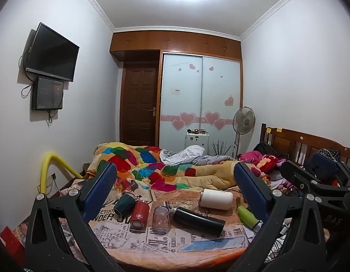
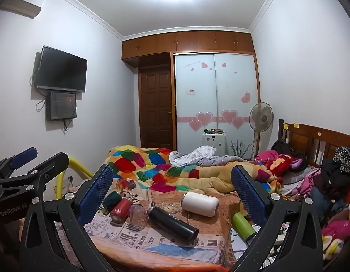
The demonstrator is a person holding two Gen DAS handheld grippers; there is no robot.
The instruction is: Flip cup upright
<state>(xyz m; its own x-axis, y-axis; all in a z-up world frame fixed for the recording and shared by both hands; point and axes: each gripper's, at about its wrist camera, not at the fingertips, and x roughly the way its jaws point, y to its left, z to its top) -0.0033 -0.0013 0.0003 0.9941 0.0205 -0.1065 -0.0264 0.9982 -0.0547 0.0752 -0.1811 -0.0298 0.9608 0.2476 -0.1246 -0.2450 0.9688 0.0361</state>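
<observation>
Several cups lie or stand on a newspaper-print cloth point(image 1: 161, 240) on the bed: a dark green cup point(image 1: 124, 204) on its side, a red flask point(image 1: 139, 214) point(image 2: 120, 208), a clear glass point(image 1: 161, 219) point(image 2: 138, 215) standing mouth down, a black flask point(image 1: 198, 221) point(image 2: 172, 224) lying down, a white cup point(image 1: 217, 198) point(image 2: 201, 202) lying down, and a green bottle point(image 1: 247, 215) point(image 2: 243, 224) lying at the right. My left gripper point(image 1: 175, 188) is open and empty, above and in front of them. My right gripper point(image 2: 172, 188) is open and empty too, held alongside.
A colourful quilt point(image 1: 152, 165) is heaped behind the cloth. A wooden headboard point(image 1: 306, 142) and piled clothes point(image 2: 329, 176) are at the right. A yellow rail point(image 1: 50, 167) stands at the left. A glass dish point(image 1: 184, 204) sits among the cups.
</observation>
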